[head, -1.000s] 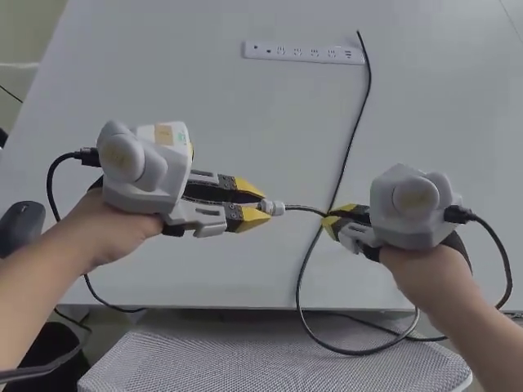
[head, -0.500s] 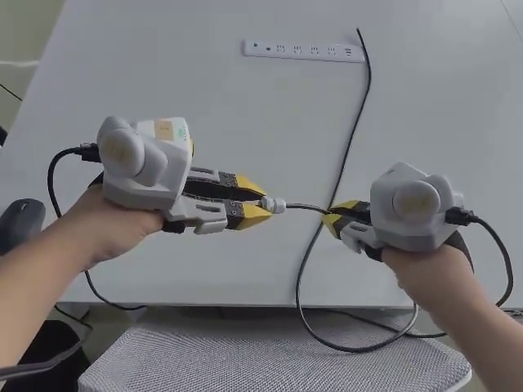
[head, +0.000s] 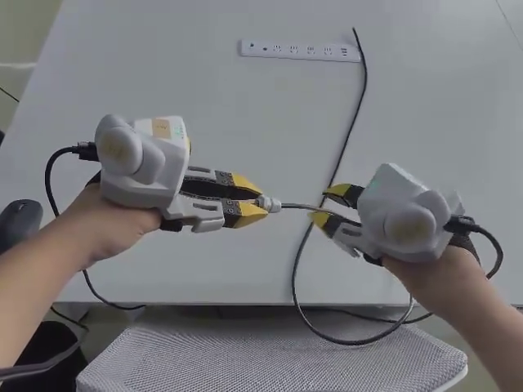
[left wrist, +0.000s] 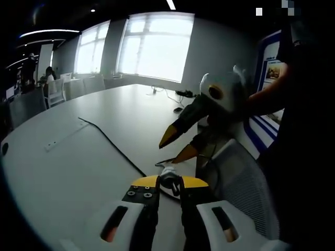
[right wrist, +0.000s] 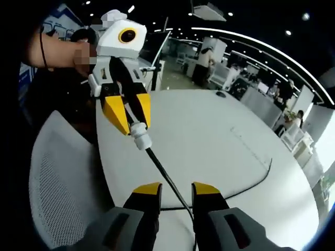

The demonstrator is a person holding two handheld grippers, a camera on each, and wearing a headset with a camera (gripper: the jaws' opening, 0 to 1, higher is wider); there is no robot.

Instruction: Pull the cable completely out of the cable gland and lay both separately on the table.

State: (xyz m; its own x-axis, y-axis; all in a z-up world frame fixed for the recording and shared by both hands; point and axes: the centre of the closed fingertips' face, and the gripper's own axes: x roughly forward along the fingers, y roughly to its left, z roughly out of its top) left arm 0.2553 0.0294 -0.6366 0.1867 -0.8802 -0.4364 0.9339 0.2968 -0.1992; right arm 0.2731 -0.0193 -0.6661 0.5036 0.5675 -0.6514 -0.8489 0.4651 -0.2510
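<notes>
Left gripper (head: pixel 258 203): held in the person's left hand (head: pixel 106 229), up in the air over the near edge of the counter (head: pixel 163 73), pointing across toward the other gripper.
Left fingers: pressed together on the cable gland (head: pixel 271 205). In the left gripper view, the gland sits clamped between the two yellow tips.
Cable gland: small and white, lifted off the counter. It pokes out just past the left fingertips, between the two grippers.
Cable (head: pixel 347 147): thin and black, seated in the gland. It leaves the gland's free end and runs straight to the right gripper (head: pixel 320 205).
Cable, further on: a long stretch lies across the counter toward the far side. A loop hangs below the near edge.
Right gripper: held in the right hand (head: pixel 425 273), near the left one and facing it, also above the counter's near edge.
Right fingers: spread apart and gripping nothing. The cable passes through the gap between them, and whether it touches either finger cannot be told.
Counter: pale and plain, with a white power strip (head: pixel 298 51) lying at its far side.
Chair (head: pixel 245 359): grey mesh, just in front of the counter's near edge, below the grippers.
</notes>
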